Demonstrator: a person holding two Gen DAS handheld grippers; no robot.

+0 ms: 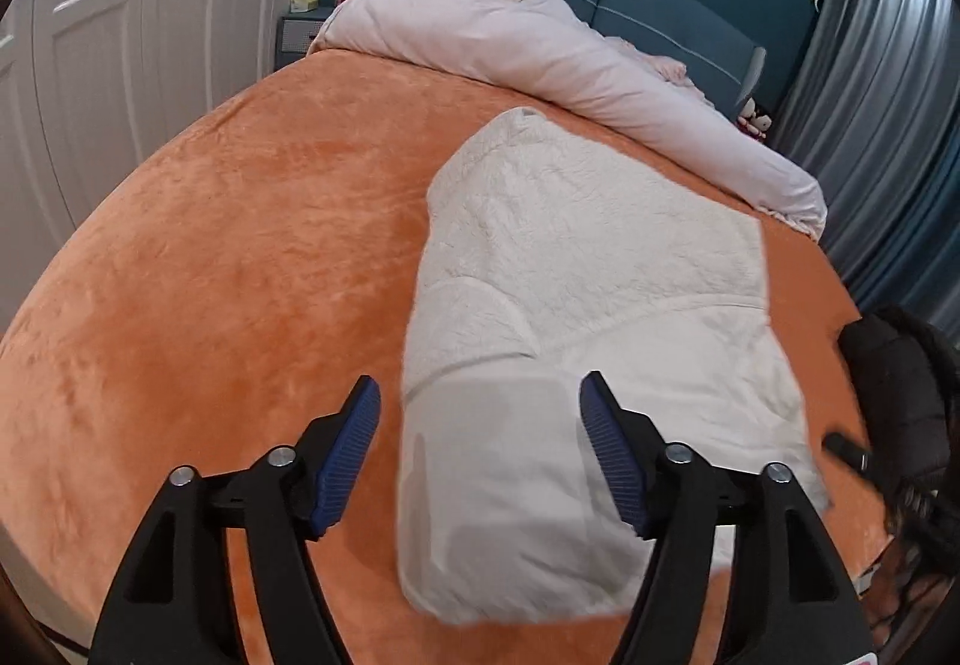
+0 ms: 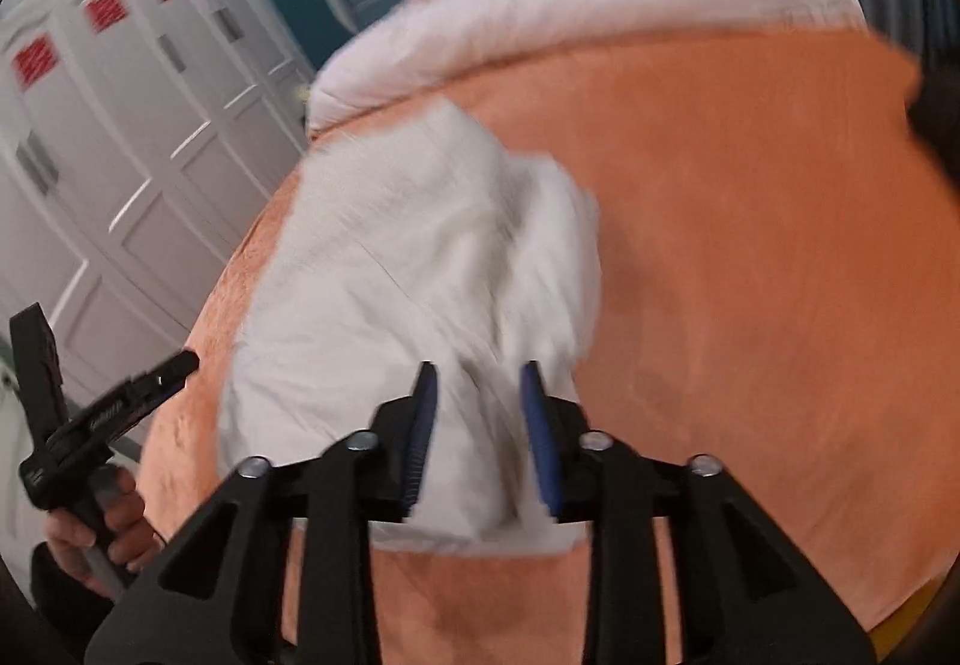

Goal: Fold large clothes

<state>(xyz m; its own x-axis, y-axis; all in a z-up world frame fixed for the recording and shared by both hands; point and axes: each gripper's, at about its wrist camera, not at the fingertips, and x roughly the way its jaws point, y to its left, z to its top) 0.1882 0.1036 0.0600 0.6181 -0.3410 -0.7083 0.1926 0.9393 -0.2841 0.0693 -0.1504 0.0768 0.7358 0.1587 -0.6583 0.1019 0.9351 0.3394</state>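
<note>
The white fleece jacket (image 1: 576, 269) lies folded on the orange bed (image 1: 228, 221), nearer its right edge. Left claw (image 1: 480, 455) and right claw (image 2: 480, 437) hang released, empty. Next, pinch both near corners evenly.

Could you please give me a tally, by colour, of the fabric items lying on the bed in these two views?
White: 1, the folded fleece garment
Pale pink: 1, the rolled duvet along the headboard end
Orange: 1, the plush bed cover beneath both
Black: 1, a padded garment at the bed's right edge, only partly in view
Total: 4
</note>
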